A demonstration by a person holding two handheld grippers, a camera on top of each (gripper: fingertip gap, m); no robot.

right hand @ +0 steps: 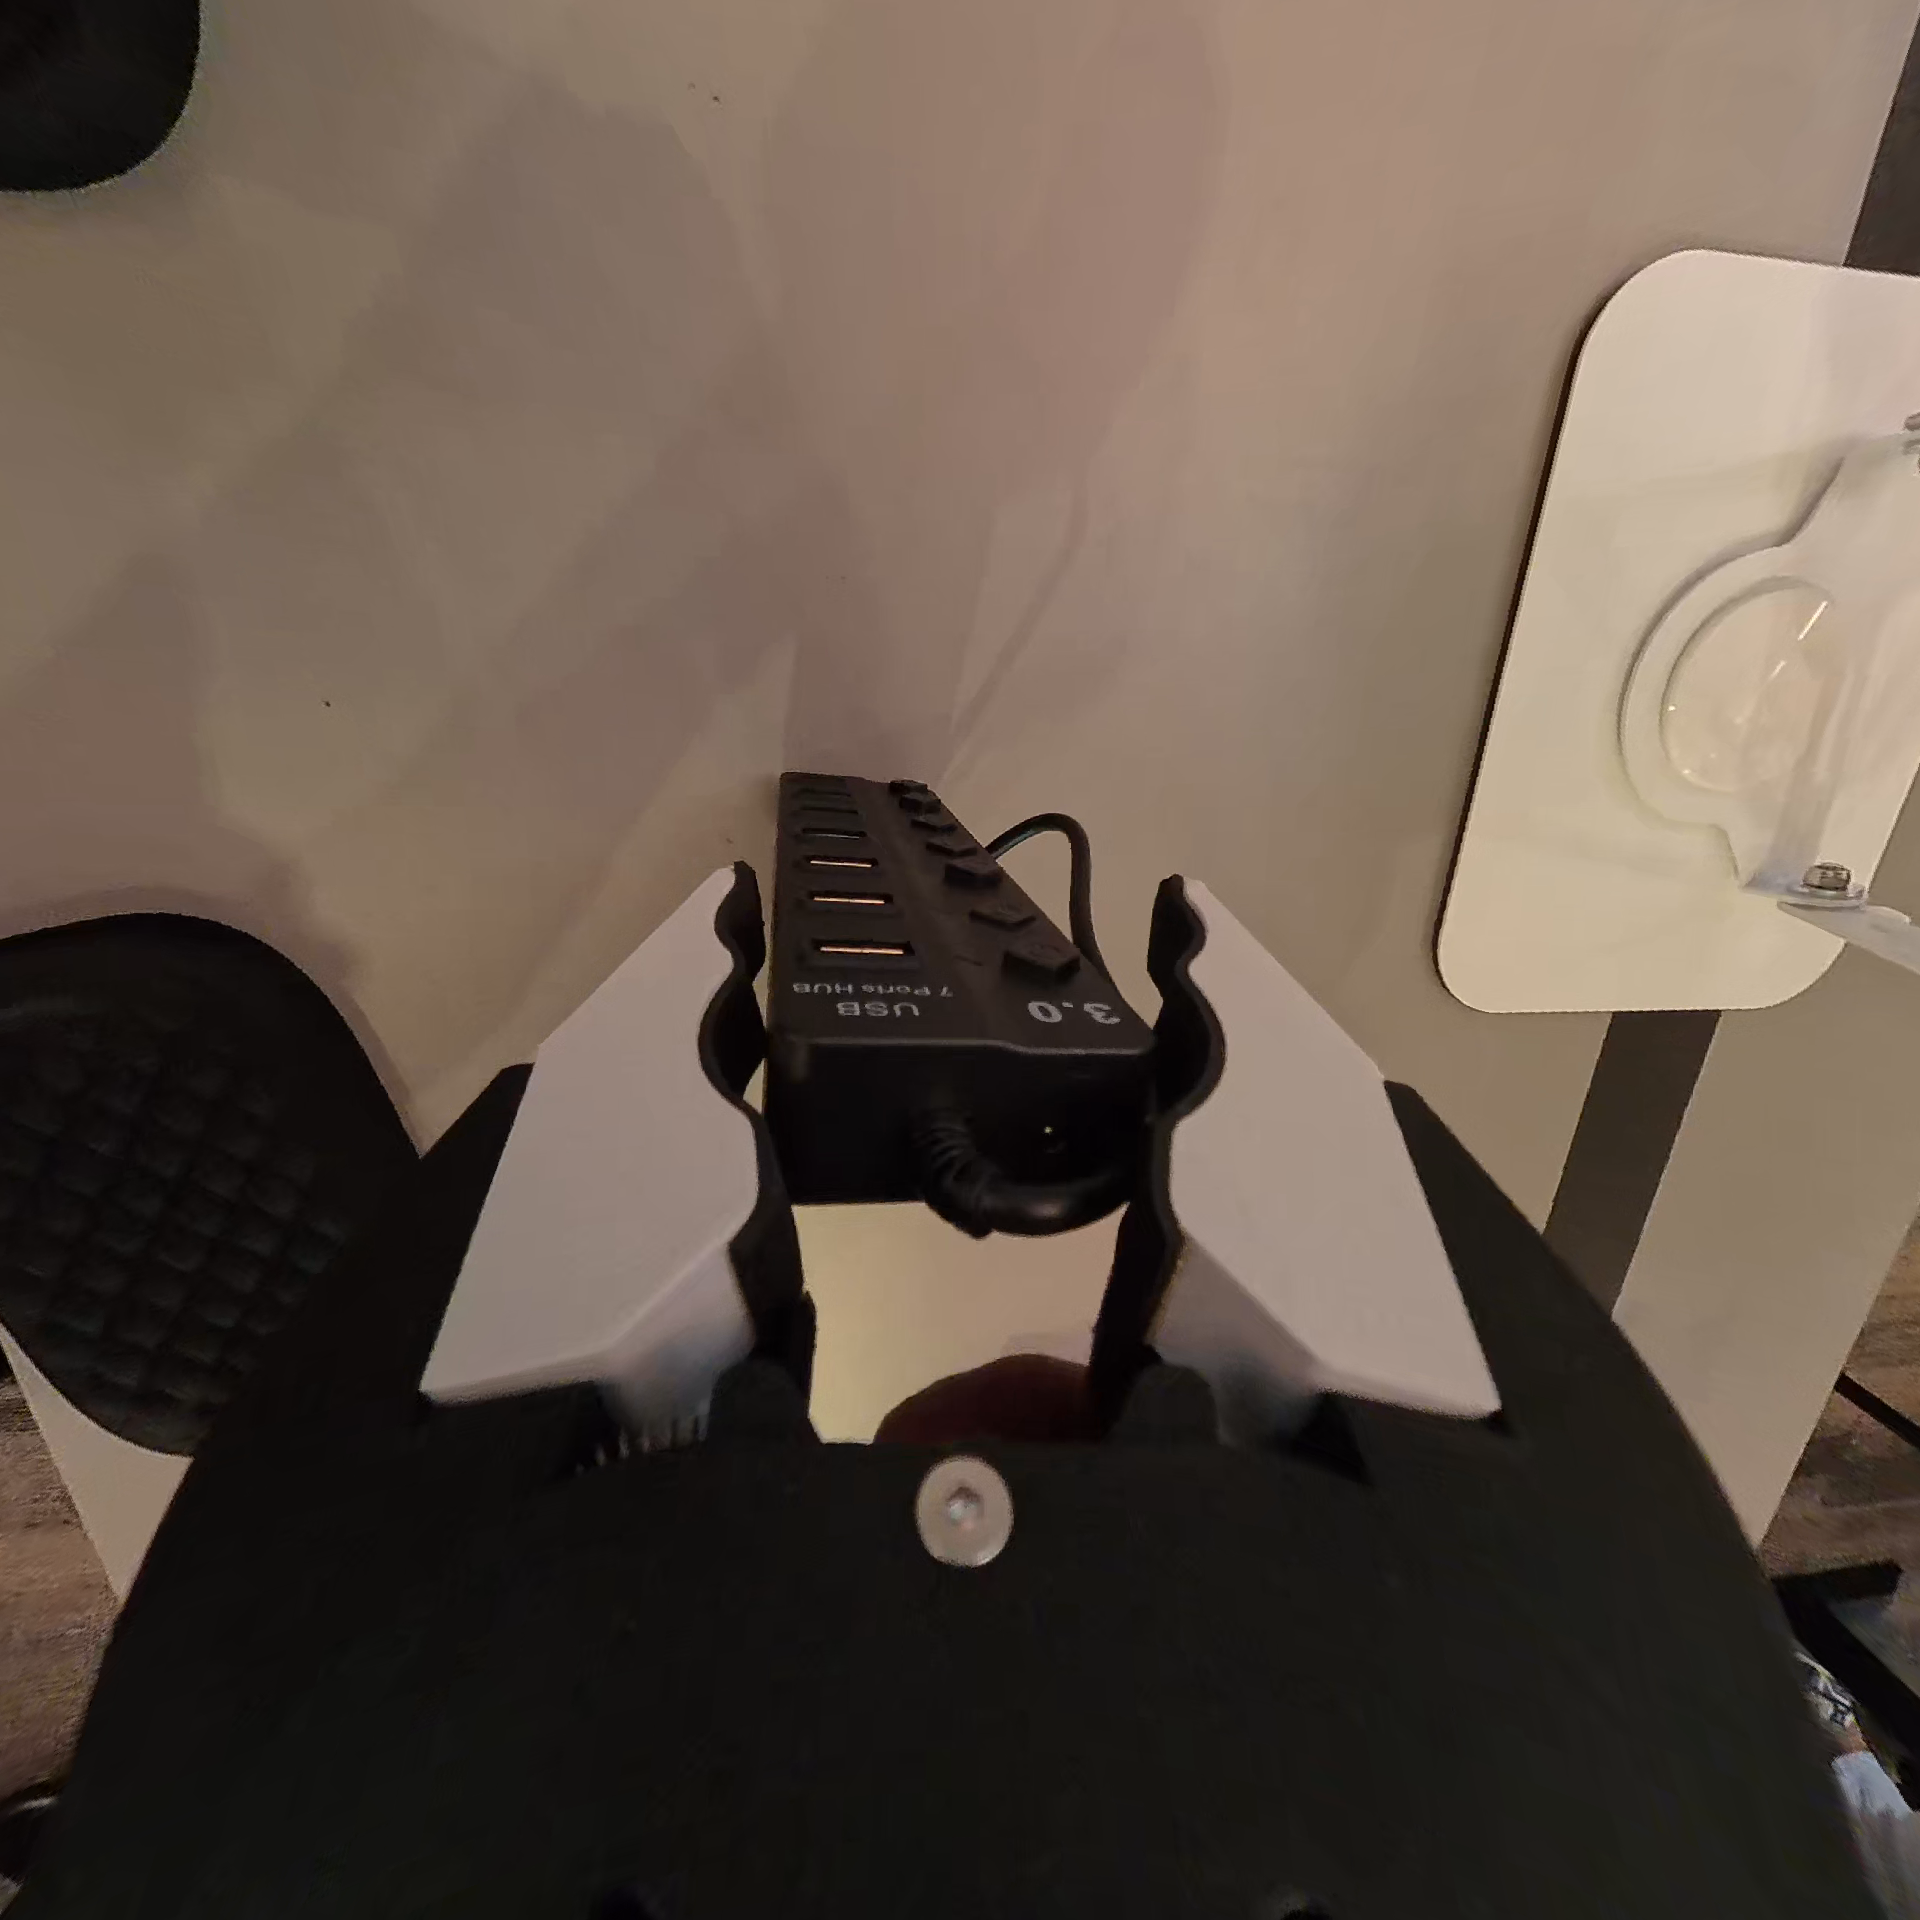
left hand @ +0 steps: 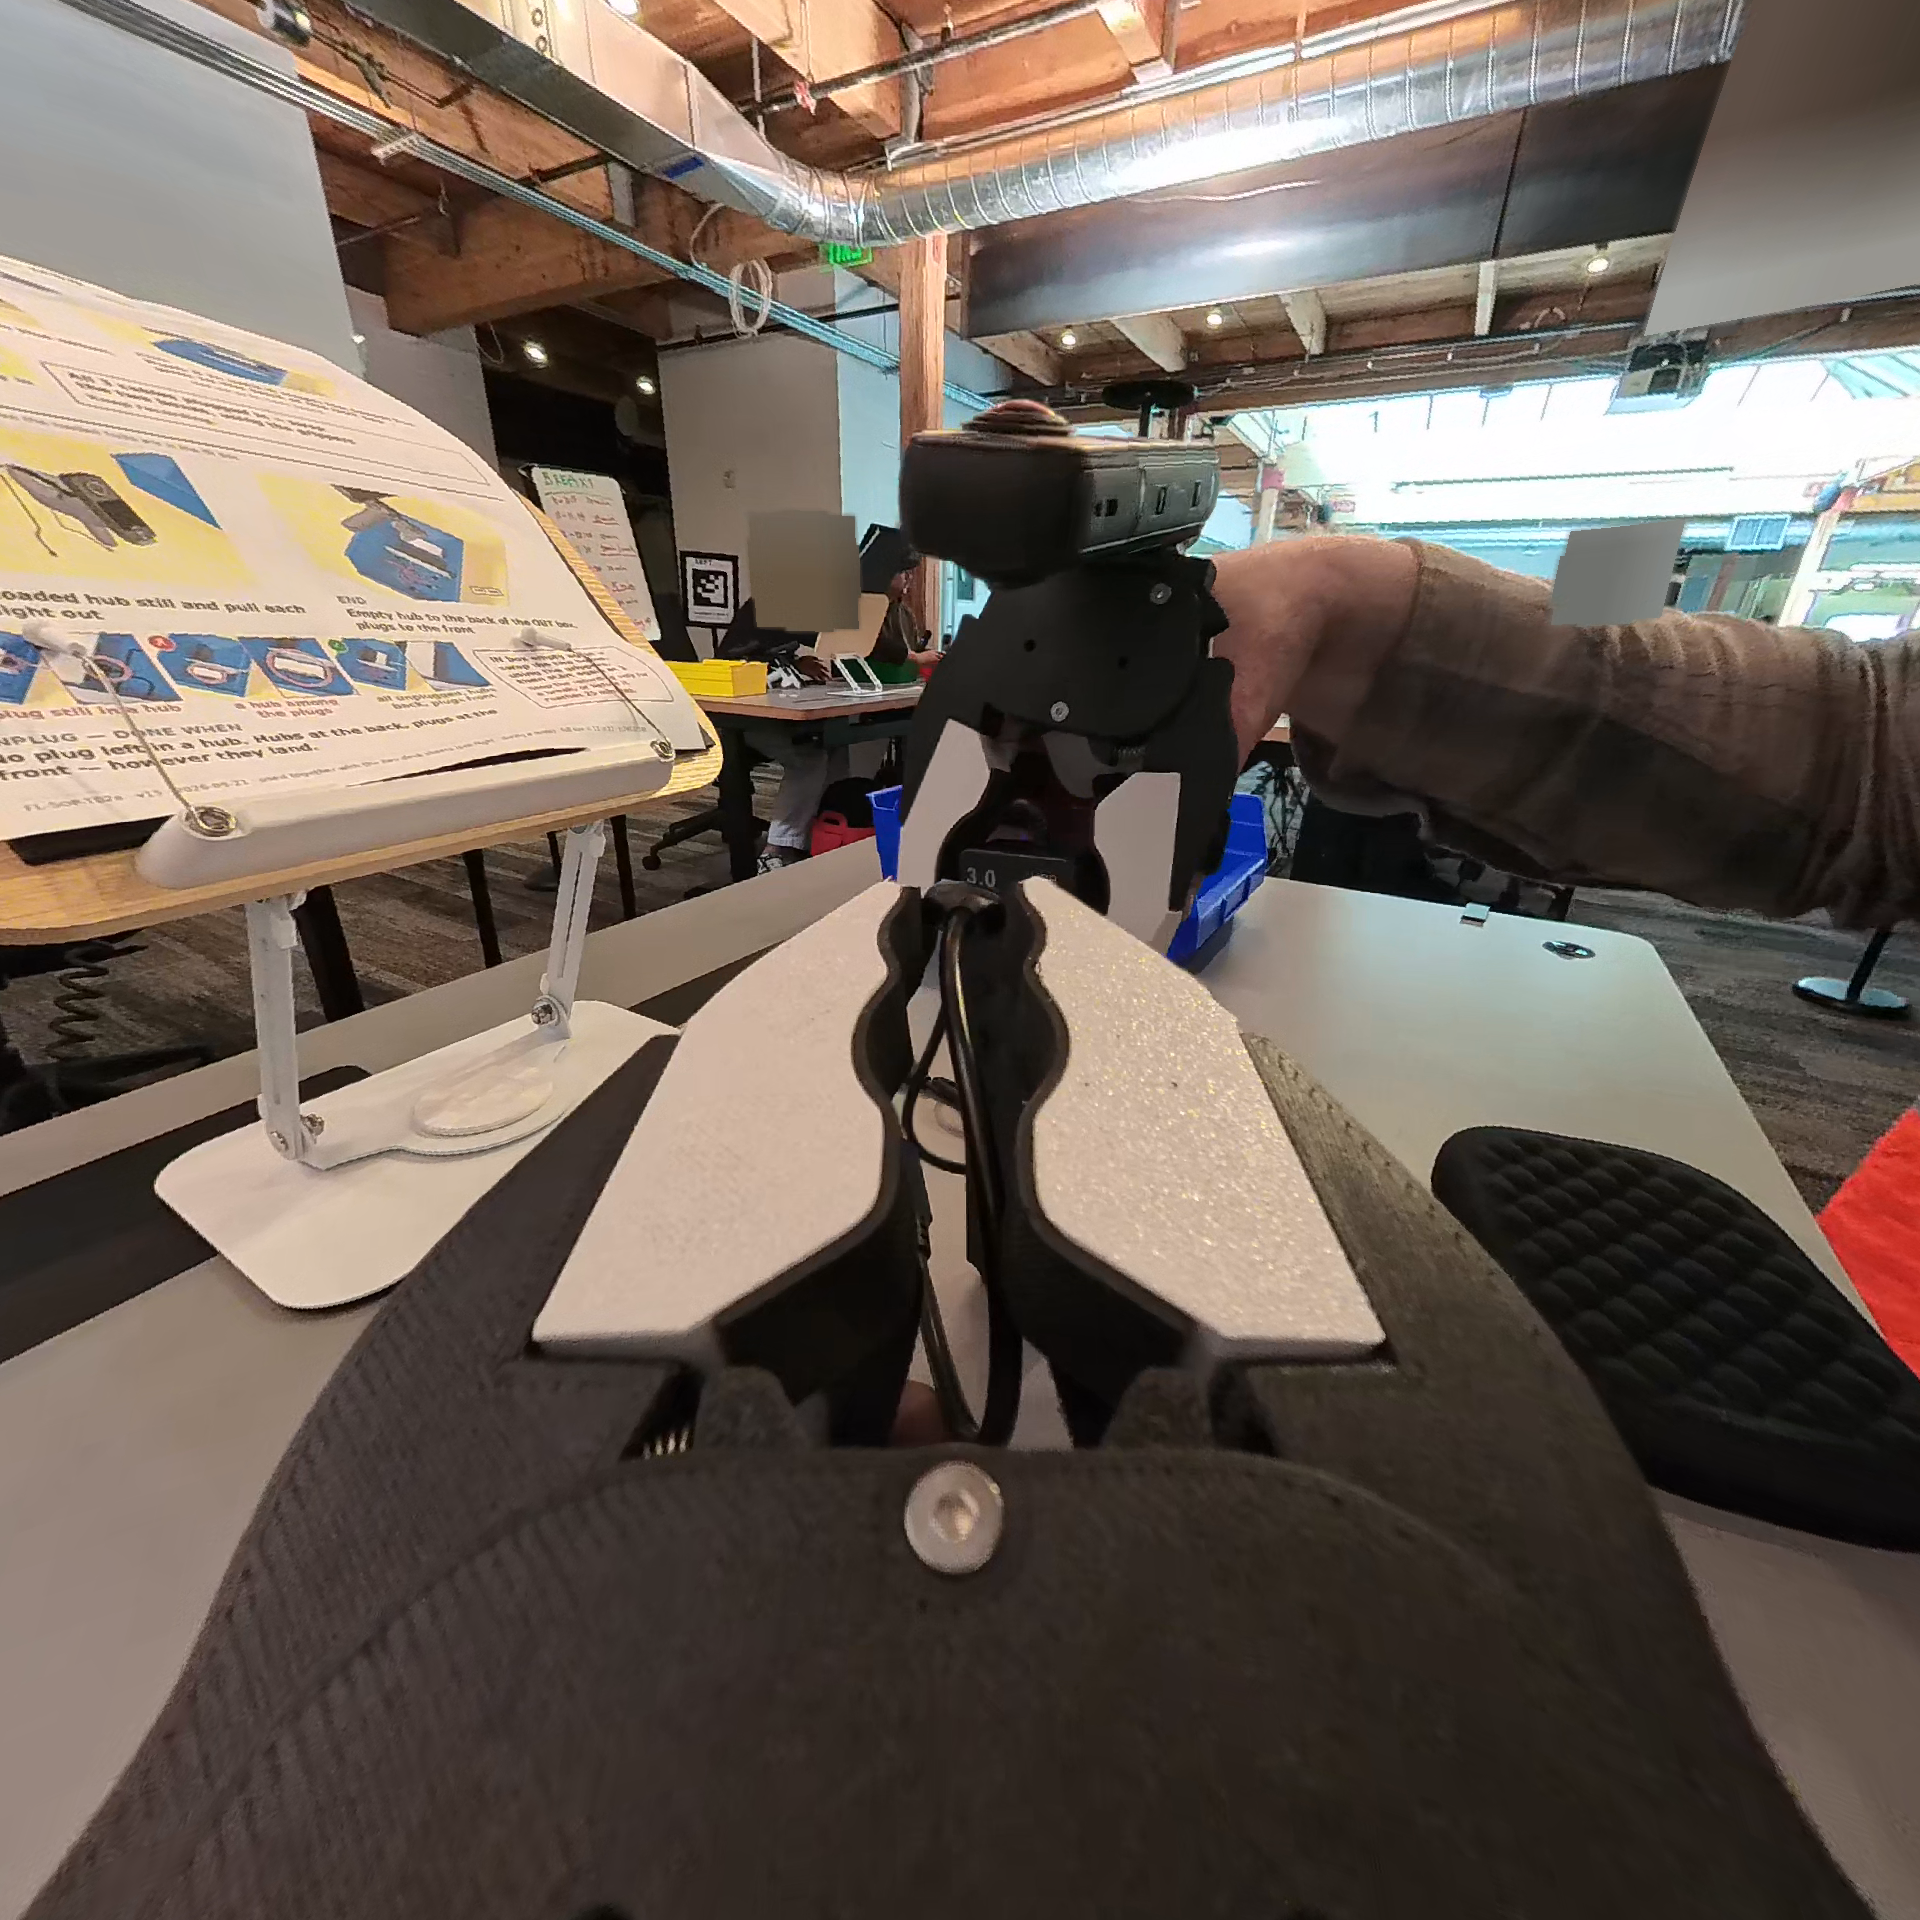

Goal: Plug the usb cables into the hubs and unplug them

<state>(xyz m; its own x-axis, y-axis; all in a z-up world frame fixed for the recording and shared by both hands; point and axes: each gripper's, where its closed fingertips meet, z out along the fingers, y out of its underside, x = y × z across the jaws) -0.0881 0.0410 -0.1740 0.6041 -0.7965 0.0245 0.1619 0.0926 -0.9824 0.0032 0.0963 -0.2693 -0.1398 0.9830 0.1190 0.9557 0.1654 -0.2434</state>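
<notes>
My right gripper (right hand: 956, 883) is shut on the near end of a black USB hub (right hand: 935, 997) and holds it above the white table (right hand: 520, 520), long axis pointing away. The hub's ports look empty. Its black cable (right hand: 997, 1205) leaves the near end and loops right. In the left wrist view the right gripper (left hand: 1039, 883) points down just ahead, with the hub (left hand: 982, 876) between its fingers. My left gripper (left hand: 961, 909) is nearly closed on a black cable (left hand: 971, 1091) that runs between its fingers, tips just below the hub.
A white document stand (left hand: 364, 1174) holding an instruction sheet (left hand: 312, 644) is at left; its base also shows in the right wrist view (right hand: 1662, 623). A black textured pad (left hand: 1683, 1330) lies at right. A blue bin (left hand: 1226, 883) sits behind the right gripper. A sleeved arm (left hand: 1558, 727) holds that gripper. My hands' fingertips stand some 15 cm from each other.
</notes>
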